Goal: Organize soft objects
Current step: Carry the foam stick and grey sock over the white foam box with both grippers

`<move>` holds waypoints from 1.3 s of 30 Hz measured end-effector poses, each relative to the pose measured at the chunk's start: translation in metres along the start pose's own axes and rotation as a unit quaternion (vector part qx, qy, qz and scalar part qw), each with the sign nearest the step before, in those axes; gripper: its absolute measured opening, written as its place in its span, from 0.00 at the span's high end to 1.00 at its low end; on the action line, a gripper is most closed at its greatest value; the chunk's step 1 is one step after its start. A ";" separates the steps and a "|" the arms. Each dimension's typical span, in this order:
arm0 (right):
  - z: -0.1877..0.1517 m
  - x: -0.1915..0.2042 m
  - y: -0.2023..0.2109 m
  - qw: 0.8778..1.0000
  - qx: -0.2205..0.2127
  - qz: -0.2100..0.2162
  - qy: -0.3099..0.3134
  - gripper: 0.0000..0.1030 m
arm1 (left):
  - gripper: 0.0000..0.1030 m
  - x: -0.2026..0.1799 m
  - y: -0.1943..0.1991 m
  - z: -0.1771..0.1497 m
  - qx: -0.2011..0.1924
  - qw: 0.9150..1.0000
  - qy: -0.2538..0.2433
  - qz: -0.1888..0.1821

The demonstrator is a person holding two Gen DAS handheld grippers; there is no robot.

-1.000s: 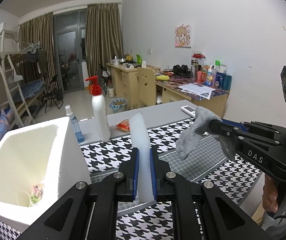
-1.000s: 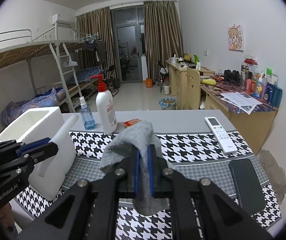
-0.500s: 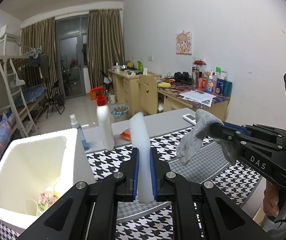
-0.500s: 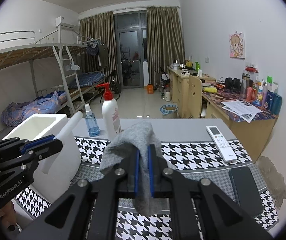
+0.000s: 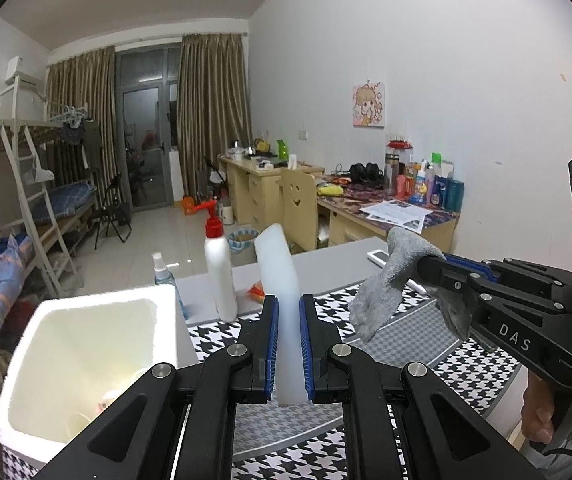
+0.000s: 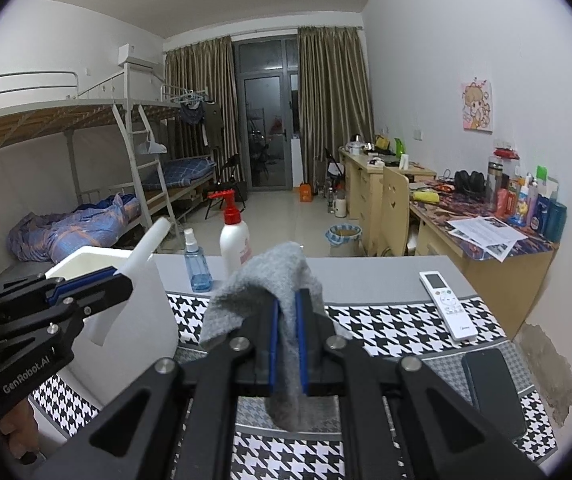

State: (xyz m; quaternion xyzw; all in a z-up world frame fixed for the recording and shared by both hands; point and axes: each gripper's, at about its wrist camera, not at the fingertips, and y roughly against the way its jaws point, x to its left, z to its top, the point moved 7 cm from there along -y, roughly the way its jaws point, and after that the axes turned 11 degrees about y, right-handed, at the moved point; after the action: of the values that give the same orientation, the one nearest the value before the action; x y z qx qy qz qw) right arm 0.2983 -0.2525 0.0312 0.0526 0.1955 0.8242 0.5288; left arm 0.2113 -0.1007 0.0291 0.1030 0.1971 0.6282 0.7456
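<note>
My left gripper [image 5: 286, 312] is shut on the white foam lid [image 5: 279, 280], held upright above the table beside the open white foam box [image 5: 85, 360]. A few small items lie at the box's bottom. My right gripper [image 6: 286, 308] is shut on a grey sock [image 6: 269, 280] that drapes over its fingers, in the air above the houndstooth mat. In the left wrist view the sock [image 5: 390, 280] and right gripper [image 5: 426, 264] hang to the right of the lid. In the right wrist view the left gripper [image 6: 123, 282], the lid [image 6: 145, 248] and the box [image 6: 141, 320] are at the left.
A white pump bottle [image 6: 234, 244] and a small blue spray bottle [image 6: 197, 264] stand behind the box. A white remote [image 6: 448, 304] and a black phone [image 6: 492, 388] lie on the right of the houndstooth mat [image 6: 386, 324]. An orange packet [image 5: 255, 290] lies by the pump bottle.
Both grippers have risen, so the table and box sit lower in both views. The lid and the sock stay gripped.
</note>
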 end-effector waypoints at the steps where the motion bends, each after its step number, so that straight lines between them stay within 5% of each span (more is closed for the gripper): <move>1: 0.001 0.001 0.000 1.000 -0.001 0.000 0.001 0.89 | 0.89 0.001 0.001 0.001 -0.002 1.000 0.002 -0.001; 39: 0.037 0.050 -0.006 0.997 -0.040 0.062 0.026 0.89 | 0.89 0.044 0.029 0.024 -0.044 0.997 0.024 0.058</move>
State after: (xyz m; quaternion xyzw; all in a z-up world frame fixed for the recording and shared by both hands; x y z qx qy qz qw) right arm 0.2929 -0.1956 0.0567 0.0220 0.1720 0.8637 0.4733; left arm 0.2010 -0.0496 0.0548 0.0659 0.1811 0.6808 0.7067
